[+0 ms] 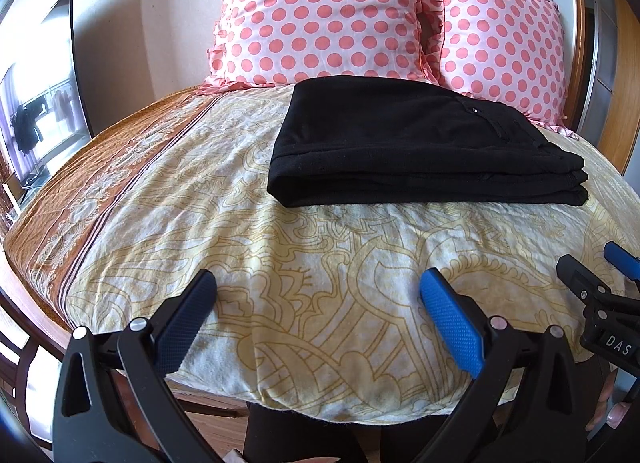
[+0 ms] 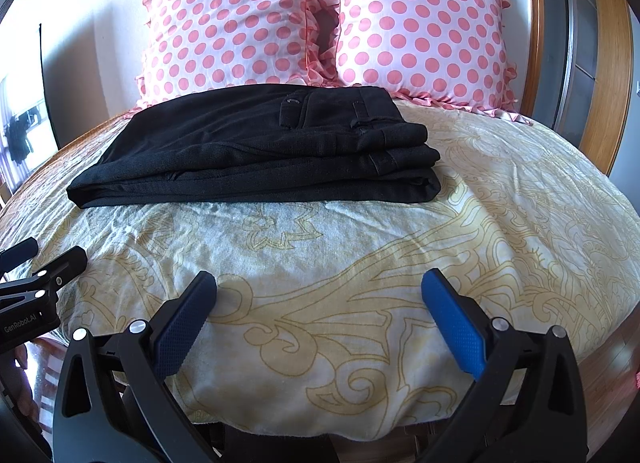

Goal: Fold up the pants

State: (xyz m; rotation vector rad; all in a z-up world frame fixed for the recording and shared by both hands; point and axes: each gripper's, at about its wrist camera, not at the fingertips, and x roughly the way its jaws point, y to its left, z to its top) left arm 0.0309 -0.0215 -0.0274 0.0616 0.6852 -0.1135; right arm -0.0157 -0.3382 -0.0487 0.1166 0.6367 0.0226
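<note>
Black pants (image 2: pixel 256 143) lie folded into a compact, layered rectangle on a cream bedspread (image 2: pixel 360 263) with a gold scroll pattern, well ahead of both hand-held grippers and just in front of two pink polka-dot pillows (image 2: pixel 420 27) leaning at the head of the bed. The stacked layers show along the near edge, and a belt loop and button sit on the top layer — the fold looks finished. The left gripper (image 1: pixel 318 287) hovers low over the near edge of the bed, its blue-padded fingers spread wide and holding nothing; the pants sit ahead and slightly to its right. The right gripper (image 2: pixel 319 287) is likewise spread and empty, with the pants ahead and a little to its left. Both tools are apart from the cloth, likely because nothing remains to grip — the bundle rests undisturbed between them and the pillows.
</note>
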